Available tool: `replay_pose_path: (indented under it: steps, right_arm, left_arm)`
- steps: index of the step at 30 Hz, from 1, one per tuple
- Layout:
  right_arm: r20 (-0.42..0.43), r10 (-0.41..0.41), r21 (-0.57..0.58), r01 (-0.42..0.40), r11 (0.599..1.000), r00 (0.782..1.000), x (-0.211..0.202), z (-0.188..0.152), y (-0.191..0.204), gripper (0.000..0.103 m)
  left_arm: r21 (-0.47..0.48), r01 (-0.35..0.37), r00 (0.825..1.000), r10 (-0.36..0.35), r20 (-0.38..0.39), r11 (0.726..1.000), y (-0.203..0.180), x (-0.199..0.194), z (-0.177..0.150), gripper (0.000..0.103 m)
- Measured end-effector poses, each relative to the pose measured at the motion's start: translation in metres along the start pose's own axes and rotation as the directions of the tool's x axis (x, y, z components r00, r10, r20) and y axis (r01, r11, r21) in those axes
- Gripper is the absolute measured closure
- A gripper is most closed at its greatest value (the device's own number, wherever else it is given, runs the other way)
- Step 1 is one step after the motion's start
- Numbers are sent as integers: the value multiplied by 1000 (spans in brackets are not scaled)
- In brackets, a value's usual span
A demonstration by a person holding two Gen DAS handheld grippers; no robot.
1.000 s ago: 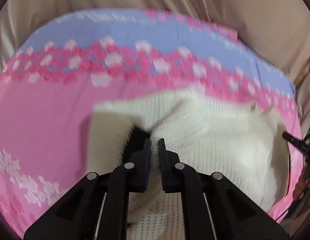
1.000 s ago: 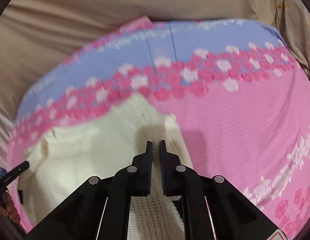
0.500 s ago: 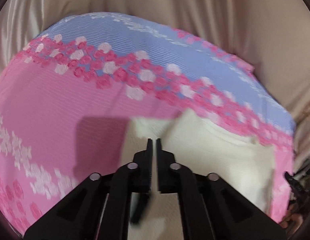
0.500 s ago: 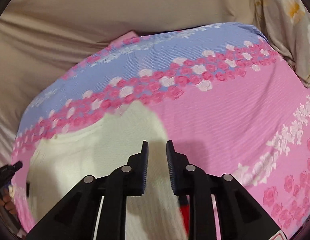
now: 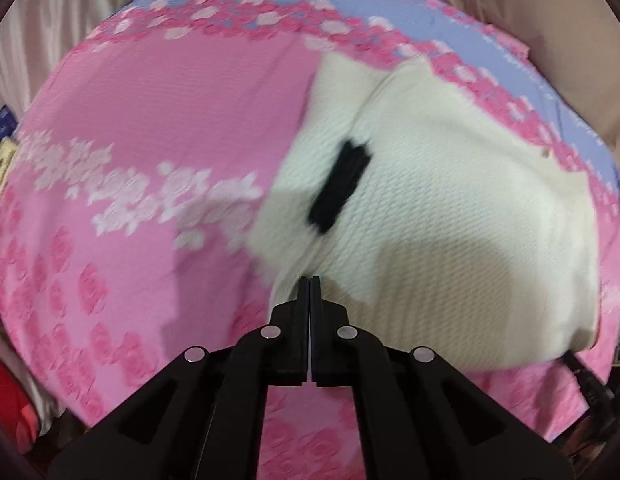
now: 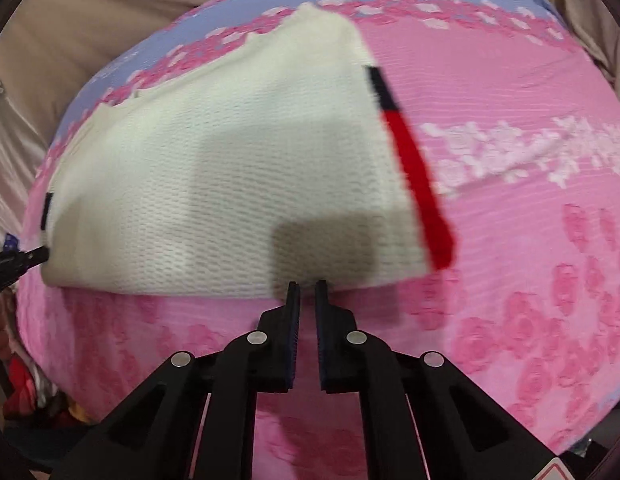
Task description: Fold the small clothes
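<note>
A small cream knit garment [image 5: 449, 208] lies folded on a pink and blue flowered cloth [image 5: 150, 112]. It has a black band [image 5: 339, 184] on one part. In the right wrist view the garment [image 6: 230, 168] shows a red and black trim [image 6: 413, 168] along its right edge. My left gripper [image 5: 310, 280] is shut and empty, its tips at the garment's near left edge. My right gripper [image 6: 307, 285] is slightly open and empty, just short of the garment's near fold. The left gripper's tip [image 6: 26, 258] shows at the garment's left corner.
Beige sheets [image 6: 90, 20] surround the flowered cloth [image 6: 529, 240] at the back and sides. Red and dark items [image 5: 14, 412] lie at the lower left beyond the cloth's edge. A dark cable or tool [image 5: 589, 380] lies at the lower right.
Both grippers have let go of the garment and pulled back toward me. The garment now lies folded flat. The right jaws have opened slightly; the left jaws have closed fully.
</note>
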State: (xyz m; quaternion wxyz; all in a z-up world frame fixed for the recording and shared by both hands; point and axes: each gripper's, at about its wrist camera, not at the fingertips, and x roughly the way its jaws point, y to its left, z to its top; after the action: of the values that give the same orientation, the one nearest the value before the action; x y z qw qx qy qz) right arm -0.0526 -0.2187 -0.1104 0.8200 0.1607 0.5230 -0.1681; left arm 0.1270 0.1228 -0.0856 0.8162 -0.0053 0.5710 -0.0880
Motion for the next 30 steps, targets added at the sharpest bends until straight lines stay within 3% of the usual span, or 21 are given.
replay_pose_path:
  steps: [5, 6, 8, 13, 15, 16, 17, 19, 22, 26, 28, 30]
  right_arm:
    - [57, -26, 49, 23, 999, 998, -29, 1, -11, 87]
    - [72, -40, 70, 35, 997, 997, -35, 0, -10, 81]
    - [88, -59, 115, 49, 992, 994, -46, -3, -6, 68]
    - [92, -165, 294, 131, 947, 982, -58, -21, 1, 45]
    - [70, -180, 334, 147, 931, 981, -56, -25, -1, 45]
    - [62, -182, 345, 150, 927, 981, -56, -26, -1, 45]
    - [60, -180, 352, 147, 924, 982, -55, -27, -2, 45]
    - [64, -170, 347, 138, 928, 983, -52, -24, -6, 45]
    - [68, -131, 328, 102, 939, 989, -42, -15, -17, 45]
    - [19, -25, 343, 17, 939, 1000, -23, 4, -38, 45]
    - [8, 15, 330, -17, 944, 1000, -20, 13, -45, 45]
    - [-6, 47, 305, -43, 951, 999, -14, 21, -48, 44]
  left_arm:
    - [-21, 93, 994, -91, 58, 995, -12, -33, -5, 101]
    - [-6, 103, 993, -103, 57, 995, -16, -32, -2, 98]
    - [28, 101, 994, -102, 47, 995, -25, -25, 10, 75]
    - [60, 141, 990, -141, 2, 988, -21, 5, 36, 71]
    - [82, 173, 985, -173, -8, 982, -17, 13, 35, 73]
    - [92, 187, 982, -187, -9, 978, -16, 15, 33, 84]
    - [97, 196, 981, -195, -14, 976, -16, 15, 31, 103]
    - [75, 216, 976, -216, -10, 974, -12, 14, 29, 103]
    - [8, 180, 983, -181, 37, 984, 0, 5, 25, 103]
    - [-95, 93, 993, -85, 86, 991, 20, -3, 9, 103]
    - [-177, 41, 998, -31, 57, 983, 32, 1, -2, 103]
    - [-268, 71, 997, -64, 33, 961, 43, 4, -16, 103]
